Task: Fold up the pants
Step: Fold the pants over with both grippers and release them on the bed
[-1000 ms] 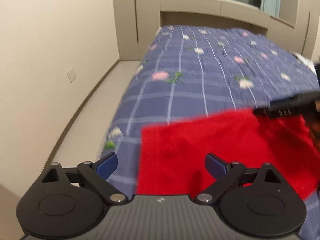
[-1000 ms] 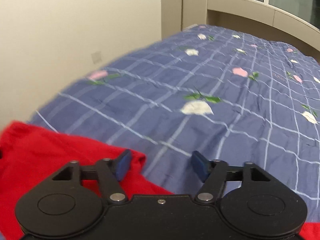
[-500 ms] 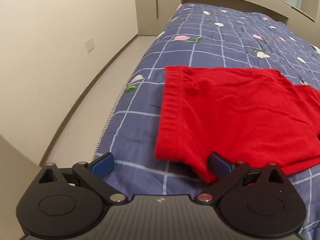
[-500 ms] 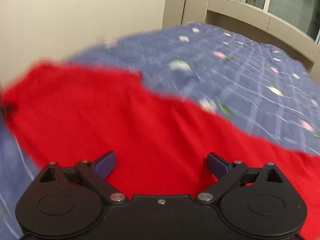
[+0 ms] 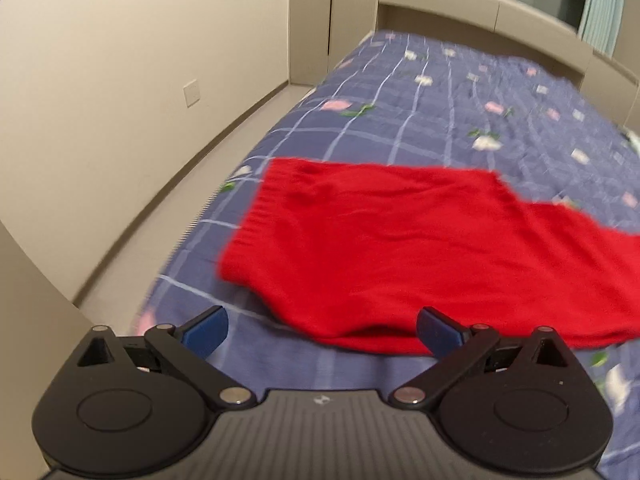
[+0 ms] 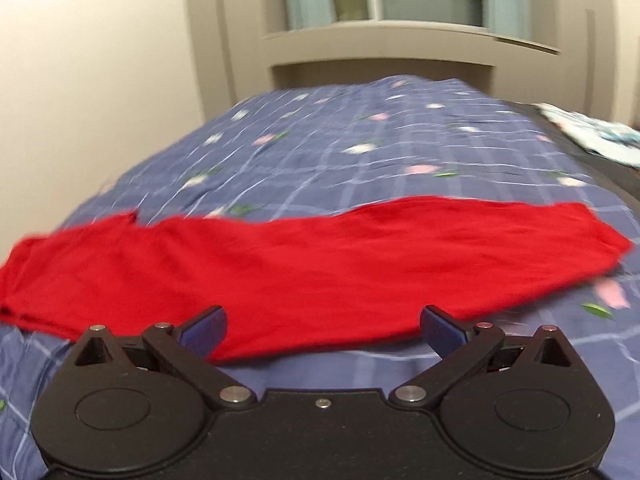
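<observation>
Red pants lie flat on the bed, folded lengthwise, the ribbed waistband toward the left in the left wrist view. In the right wrist view the pants stretch across the frame, leg end at the right. My left gripper is open and empty, just short of the pants' near edge by the waist end. My right gripper is open and empty, above the near edge of the leg part.
The bed has a blue checked cover with flowers. Its left edge drops to a floor strip beside a beige wall. A headboard shelf and window stand at the far end. Pale cloth lies at the far right.
Both grippers have pulled back from the pants and stay open. The pants now lie spread flat on the bed, and the right view has swung to face the headboard.
</observation>
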Action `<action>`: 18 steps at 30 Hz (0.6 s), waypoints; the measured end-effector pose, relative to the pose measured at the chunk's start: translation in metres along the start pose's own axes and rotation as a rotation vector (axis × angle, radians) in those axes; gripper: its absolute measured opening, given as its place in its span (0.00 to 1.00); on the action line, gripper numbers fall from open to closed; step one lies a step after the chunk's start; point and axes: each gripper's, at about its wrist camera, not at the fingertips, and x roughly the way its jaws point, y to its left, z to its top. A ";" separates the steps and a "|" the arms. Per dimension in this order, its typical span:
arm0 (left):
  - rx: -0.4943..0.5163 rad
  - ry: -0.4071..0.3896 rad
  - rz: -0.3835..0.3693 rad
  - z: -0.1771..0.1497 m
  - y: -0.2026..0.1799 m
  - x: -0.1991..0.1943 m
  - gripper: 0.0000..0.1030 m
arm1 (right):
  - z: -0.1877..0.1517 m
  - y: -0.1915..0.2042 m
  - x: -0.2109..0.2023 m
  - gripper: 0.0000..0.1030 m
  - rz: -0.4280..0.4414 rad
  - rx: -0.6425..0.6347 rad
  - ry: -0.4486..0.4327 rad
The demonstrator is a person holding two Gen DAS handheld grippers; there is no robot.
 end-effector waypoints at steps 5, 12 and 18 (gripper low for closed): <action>0.020 -0.017 -0.094 -0.007 -0.050 -0.002 0.99 | 0.004 -0.054 -0.013 0.99 -0.055 0.112 -0.041; 0.124 -0.006 -0.207 -0.008 -0.129 0.002 0.99 | 0.008 -0.135 -0.006 0.99 -0.121 0.262 -0.056; 0.210 0.001 -0.283 -0.002 -0.199 0.013 0.99 | 0.010 -0.206 0.023 0.99 -0.134 0.393 -0.042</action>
